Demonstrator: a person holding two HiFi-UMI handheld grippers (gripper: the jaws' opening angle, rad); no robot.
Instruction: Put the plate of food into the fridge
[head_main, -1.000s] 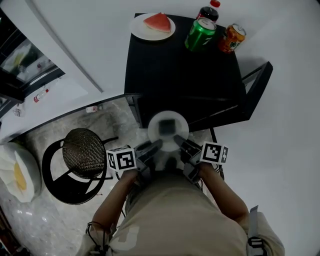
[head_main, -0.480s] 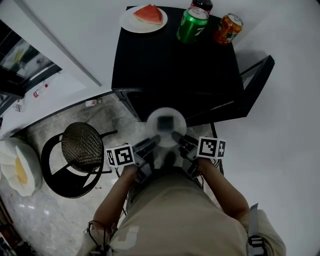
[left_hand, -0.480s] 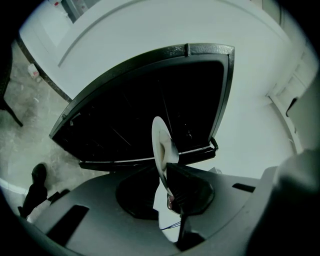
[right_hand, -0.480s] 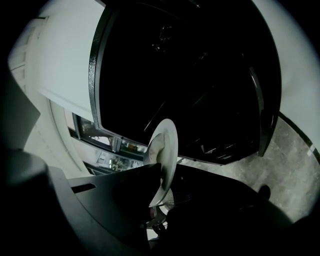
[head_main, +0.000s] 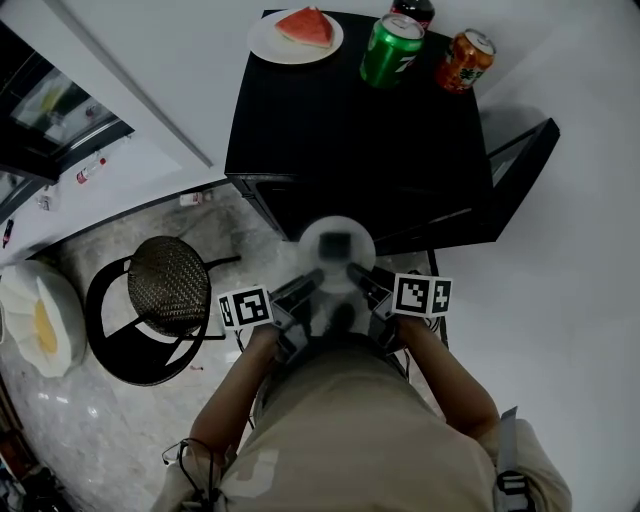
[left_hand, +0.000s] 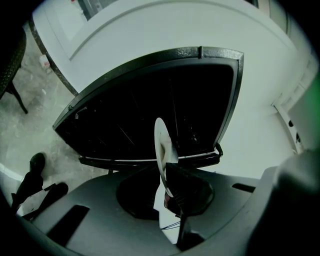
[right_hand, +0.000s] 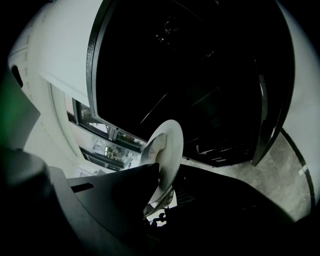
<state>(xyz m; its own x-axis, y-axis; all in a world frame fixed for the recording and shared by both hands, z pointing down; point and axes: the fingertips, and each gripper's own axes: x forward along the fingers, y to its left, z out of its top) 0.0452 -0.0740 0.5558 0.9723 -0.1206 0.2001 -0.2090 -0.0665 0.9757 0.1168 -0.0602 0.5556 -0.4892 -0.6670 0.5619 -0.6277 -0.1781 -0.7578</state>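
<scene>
Although the black fridge (head_main: 350, 110) fills most of the head view, we cannot see into it. Its door (head_main: 520, 170) hangs open at the right, and in both gripper views the inside is one dark hollow with no shelf that we can make out. Our own torso covers the lower middle. The marble floor (head_main: 70, 420) shows at the left, with a round woven stool (head_main: 168, 295) on it. A white rounded thing (head_main: 40, 325) with a yellow patch is cut off by the left edge, and we cannot tell what it is.

We hold the plate (head_main: 337, 253) in the air just in front of the open fridge, not yet inside it, between the left gripper (head_main: 312, 285) and the right gripper (head_main: 358, 275). The food on it is a blurred grey square from above and a pale lump seen edge-on, so we cannot name it. The left fingers (left_hand: 187, 185) have just been closing and pinch one side of the rim. The right fingers (right_hand: 121, 185) have just been easing apart, with the opposite rim between them and, as far as the dark lets us judge, pressed by both.

On the fridge top stand a second plate (head_main: 270, 42) bearing a watermelon slice (head_main: 303, 25), a green can (head_main: 390, 50), an orange can (head_main: 466, 60), and a dark bottle (head_main: 412, 10) cut off by the top edge.
</scene>
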